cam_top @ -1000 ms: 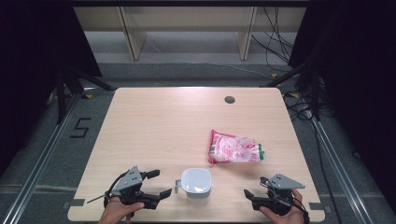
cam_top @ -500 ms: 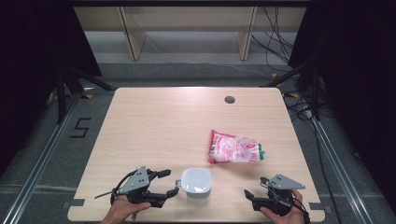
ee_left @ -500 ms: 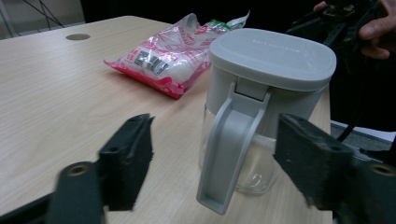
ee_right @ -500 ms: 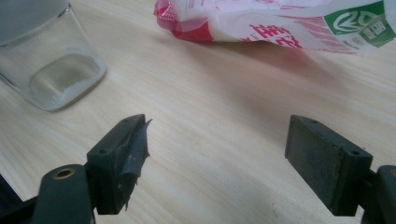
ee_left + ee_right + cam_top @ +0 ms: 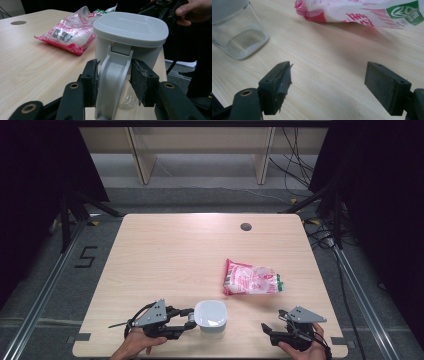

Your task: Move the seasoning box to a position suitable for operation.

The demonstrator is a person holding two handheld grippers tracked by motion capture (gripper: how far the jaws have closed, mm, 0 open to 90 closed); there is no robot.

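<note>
The lidded jug (image 5: pixel 210 316) stands at the near edge of the table (image 5: pixel 165 260), between the two hands. Its grey handle (image 5: pixel 113 82) sits between the jaws of the left gripper (image 5: pixel 113 85), which have just been closing and now seem to touch it on both sides. The step looks like securing that grip; next would be a firm squeeze before lifting. The right gripper (image 5: pixel 337 87) rests nearby, jaws wide and empty, with the pink bag (image 5: pixel 251 279) beyond.
</note>
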